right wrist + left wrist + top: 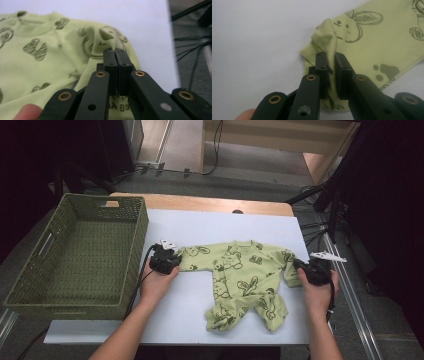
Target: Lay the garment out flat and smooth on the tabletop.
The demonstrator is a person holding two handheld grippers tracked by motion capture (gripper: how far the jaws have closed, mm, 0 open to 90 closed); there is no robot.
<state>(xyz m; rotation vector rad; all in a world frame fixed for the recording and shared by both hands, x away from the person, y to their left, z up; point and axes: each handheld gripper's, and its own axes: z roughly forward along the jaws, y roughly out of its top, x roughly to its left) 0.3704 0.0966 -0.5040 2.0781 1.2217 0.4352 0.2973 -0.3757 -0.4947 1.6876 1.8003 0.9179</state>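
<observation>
Stretched left to right across the white table near the basket, green baby suit, each sleeve end pinched: left gripper clamped on left cuff, right gripper clamped on right sleeve, legs bunched toward near edge.

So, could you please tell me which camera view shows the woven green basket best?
The high view: it shows the whole woven green basket, with its perforated walls and a handle slot, standing at the table's left beside the green printed baby garment. The two gripper views look along their jaws at the garment's sleeves and take in none of the basket.
</observation>
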